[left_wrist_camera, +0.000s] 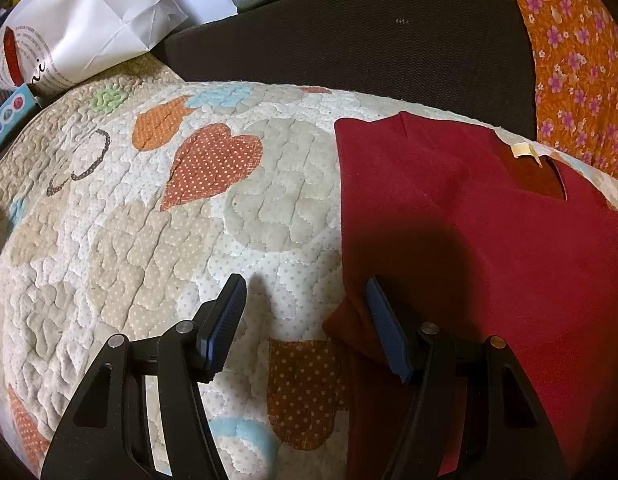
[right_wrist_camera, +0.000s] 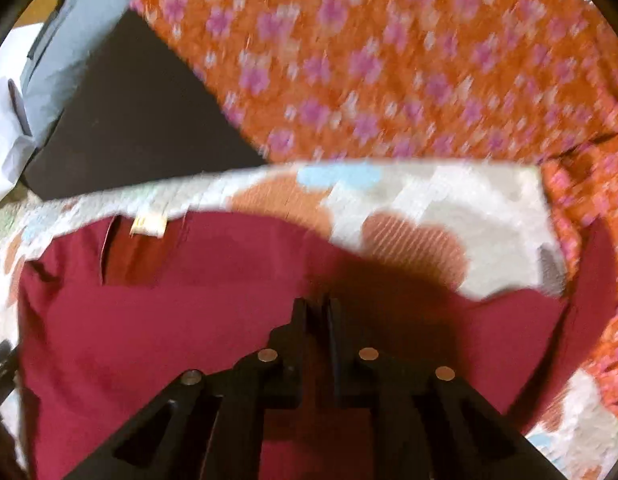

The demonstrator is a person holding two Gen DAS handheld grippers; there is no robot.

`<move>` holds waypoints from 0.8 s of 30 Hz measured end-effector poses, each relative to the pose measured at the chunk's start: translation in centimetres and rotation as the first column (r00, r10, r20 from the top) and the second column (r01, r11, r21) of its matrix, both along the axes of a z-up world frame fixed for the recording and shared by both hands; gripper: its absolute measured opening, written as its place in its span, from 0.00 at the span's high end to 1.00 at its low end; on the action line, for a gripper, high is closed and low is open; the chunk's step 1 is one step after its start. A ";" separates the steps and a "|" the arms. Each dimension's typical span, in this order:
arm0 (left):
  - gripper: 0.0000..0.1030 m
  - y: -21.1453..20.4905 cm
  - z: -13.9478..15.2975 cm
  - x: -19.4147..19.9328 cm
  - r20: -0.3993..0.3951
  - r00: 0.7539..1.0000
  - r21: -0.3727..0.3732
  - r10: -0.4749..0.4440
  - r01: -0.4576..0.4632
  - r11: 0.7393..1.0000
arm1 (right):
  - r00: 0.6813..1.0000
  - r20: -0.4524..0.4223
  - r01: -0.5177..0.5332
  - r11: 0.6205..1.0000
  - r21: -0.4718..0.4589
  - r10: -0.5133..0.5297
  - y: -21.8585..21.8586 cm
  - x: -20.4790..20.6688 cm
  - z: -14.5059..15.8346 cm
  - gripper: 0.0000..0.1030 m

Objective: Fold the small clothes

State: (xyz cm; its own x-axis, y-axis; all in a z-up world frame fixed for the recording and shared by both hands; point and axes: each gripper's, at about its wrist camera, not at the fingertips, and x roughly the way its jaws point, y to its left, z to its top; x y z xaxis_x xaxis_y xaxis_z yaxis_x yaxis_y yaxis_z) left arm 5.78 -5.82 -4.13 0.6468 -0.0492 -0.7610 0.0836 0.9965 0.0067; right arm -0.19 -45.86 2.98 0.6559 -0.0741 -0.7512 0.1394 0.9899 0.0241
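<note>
A dark red shirt [left_wrist_camera: 469, 232] lies on a quilted patchwork mat [left_wrist_camera: 149, 240], its neck opening and pale label [left_wrist_camera: 523, 150] at the far side. My left gripper [left_wrist_camera: 305, 300] is open and empty, at the shirt's left edge; its right finger [left_wrist_camera: 385, 332] is over the red cloth. In the blurred right wrist view the shirt [right_wrist_camera: 149, 340] fills the lower frame. My right gripper [right_wrist_camera: 317, 308] is shut on a fold of the red shirt near its far right edge.
An orange floral cloth [left_wrist_camera: 577, 68] lies at the back right and also shows in the right wrist view [right_wrist_camera: 389, 60]. A dark cushion [left_wrist_camera: 369, 40] stands behind the mat. A white paper bag [left_wrist_camera: 89, 20] and a blue box [left_wrist_camera: 9, 116] sit at the back left.
</note>
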 end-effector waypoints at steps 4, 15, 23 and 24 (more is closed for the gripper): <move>0.37 0.1 0.0 0.0 -0.001 1.000 -0.002 -0.001 0.001 1.000 | 0.998 -0.020 0.053 0.995 -0.088 -0.055 -0.4 0.8 -1.0 0.94; 0.37 0.2 0.0 -0.1 0.003 1.000 0.003 -0.002 0.002 1.000 | 0.999 -0.033 -0.007 0.994 0.108 0.011 -1.1 -1.5 0.1 0.52; 0.37 0.2 -0.1 0.0 0.001 1.000 -0.001 0.001 -0.001 1.000 | 0.998 -0.032 -0.052 0.988 0.148 0.058 -1.1 -1.0 -0.9 0.97; 0.37 0.1 -0.1 0.0 0.002 1.000 0.001 0.001 -0.001 1.000 | 0.999 -0.021 -0.048 0.994 0.097 0.050 -1.0 -1.1 -0.5 0.97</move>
State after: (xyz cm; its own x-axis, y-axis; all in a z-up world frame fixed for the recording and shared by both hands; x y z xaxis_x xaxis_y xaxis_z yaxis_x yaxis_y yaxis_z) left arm 5.82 -5.70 -4.27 0.6484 -0.0473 -0.7599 0.0821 0.9966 0.0080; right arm -1.29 -46.90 2.49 0.6388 0.0310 -0.7687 0.0926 0.9888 0.1168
